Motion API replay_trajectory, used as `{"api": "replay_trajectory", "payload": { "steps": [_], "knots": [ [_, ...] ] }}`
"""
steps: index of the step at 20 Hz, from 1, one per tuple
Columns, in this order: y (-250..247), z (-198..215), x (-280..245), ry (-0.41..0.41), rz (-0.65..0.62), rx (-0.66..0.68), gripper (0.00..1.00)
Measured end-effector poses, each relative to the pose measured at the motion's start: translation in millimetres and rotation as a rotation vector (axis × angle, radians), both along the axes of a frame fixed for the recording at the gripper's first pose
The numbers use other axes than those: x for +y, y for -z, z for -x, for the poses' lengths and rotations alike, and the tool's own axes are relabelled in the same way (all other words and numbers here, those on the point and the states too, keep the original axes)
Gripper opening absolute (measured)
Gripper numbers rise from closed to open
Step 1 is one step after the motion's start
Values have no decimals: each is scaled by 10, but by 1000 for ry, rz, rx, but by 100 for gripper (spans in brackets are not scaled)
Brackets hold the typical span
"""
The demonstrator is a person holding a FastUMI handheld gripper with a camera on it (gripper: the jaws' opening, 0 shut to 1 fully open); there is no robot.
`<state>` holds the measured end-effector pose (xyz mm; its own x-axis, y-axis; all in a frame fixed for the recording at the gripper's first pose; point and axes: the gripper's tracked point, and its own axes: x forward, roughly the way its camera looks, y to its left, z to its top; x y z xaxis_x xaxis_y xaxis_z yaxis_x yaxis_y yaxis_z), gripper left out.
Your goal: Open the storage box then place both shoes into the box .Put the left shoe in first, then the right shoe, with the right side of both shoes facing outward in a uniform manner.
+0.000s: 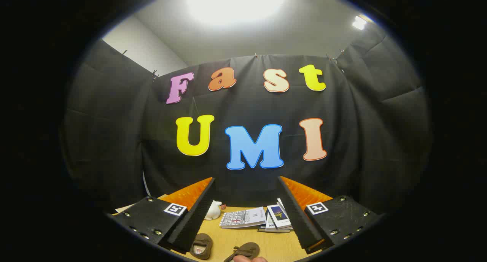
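Observation:
My gripper [246, 184] is held high above the wooden table [266, 243], fingers spread wide apart with nothing between them. Both fingers [198, 212] have black ridged pads and orange backs. Far below, between the fingers, two small brown shoes lie on the table: one [201, 246] close to the left finger, showing its pale insole, the other [245, 250] a little to its right. A fingertip of a person's hand [249, 259] touches the near edge of the right shoe. The storage box is hidden from me.
Several booklets [243, 217] and small cards [279, 216] lie fanned out at the far side of the table. A small white figurine [214, 210] stands beside the left finger, near the back wall cloth.

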<state>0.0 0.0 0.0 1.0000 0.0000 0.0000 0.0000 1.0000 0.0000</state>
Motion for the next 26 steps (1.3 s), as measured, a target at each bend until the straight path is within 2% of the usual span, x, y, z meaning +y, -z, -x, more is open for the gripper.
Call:
{"api": "replay_trajectory", "payload": {
  "steps": [15,21,26],
  "knots": [
    [116,-100,-44,0,-5,25,99],
    [413,-212,199,-75,-21,99,99],
    [878,-415,605,-190,-165,231,99]
  ]
}}
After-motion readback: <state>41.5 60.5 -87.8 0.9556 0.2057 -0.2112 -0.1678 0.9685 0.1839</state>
